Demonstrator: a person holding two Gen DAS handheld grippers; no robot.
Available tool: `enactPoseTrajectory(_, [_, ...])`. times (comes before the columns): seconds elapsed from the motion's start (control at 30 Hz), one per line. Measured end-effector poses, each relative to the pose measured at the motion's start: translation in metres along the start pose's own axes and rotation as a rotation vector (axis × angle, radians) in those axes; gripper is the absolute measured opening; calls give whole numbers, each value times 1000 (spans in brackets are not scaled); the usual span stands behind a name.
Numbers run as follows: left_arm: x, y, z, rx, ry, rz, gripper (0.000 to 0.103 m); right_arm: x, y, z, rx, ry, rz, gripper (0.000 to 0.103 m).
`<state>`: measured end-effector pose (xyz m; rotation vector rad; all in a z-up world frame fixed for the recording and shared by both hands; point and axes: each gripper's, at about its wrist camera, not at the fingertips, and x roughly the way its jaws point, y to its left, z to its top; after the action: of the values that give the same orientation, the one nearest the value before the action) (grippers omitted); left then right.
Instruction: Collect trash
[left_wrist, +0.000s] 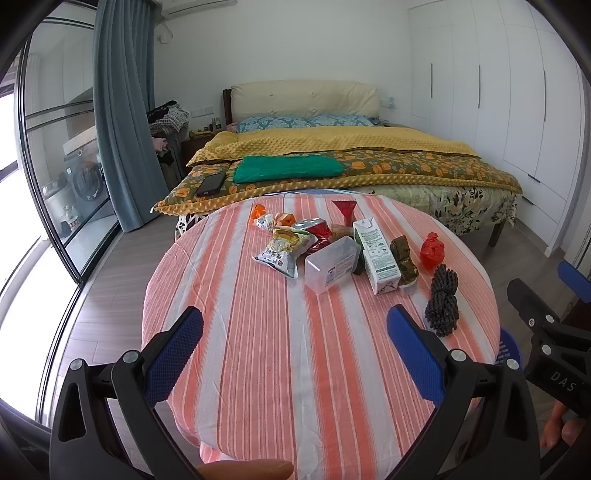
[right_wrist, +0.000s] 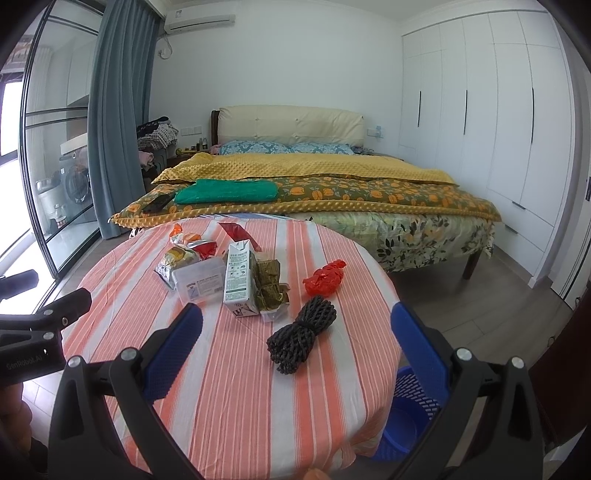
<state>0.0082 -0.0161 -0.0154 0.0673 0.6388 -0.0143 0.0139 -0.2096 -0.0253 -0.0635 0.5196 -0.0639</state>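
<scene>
On your striped desk (right_wrist: 240, 387) the trash sits in a loose cluster: a black foam net (right_wrist: 302, 334) nearest you, a crumpled red bag (right_wrist: 325, 278) just beyond it, a white-and-green carton (right_wrist: 239, 282) standing upright beside green leaf-wrapped bundles (right_wrist: 271, 280), a clear plastic box (right_wrist: 199, 282) on its side, and snack wrappers (left_wrist: 280, 251) behind. A blue basket (right_wrist: 410, 410) stands on the floor by the desk's right edge.

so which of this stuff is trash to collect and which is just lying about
For the job:
milk carton
black net
red bag
clear box
snack wrappers
leaf parcels
blue basket

Just lying about:
phone on the bed
green cloth on the bed
pillows
curtain
</scene>
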Motion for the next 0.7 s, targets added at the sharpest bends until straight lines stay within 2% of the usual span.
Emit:
enactPoseTrajectory(0.43, [3,0,-4,8,4,-13,99,0,0,0,2,-1,-2,98])
enactPoseTrajectory(0.7, [11,2,-5,23,21,-67,99,4,0,-4,4,8,-4,98])
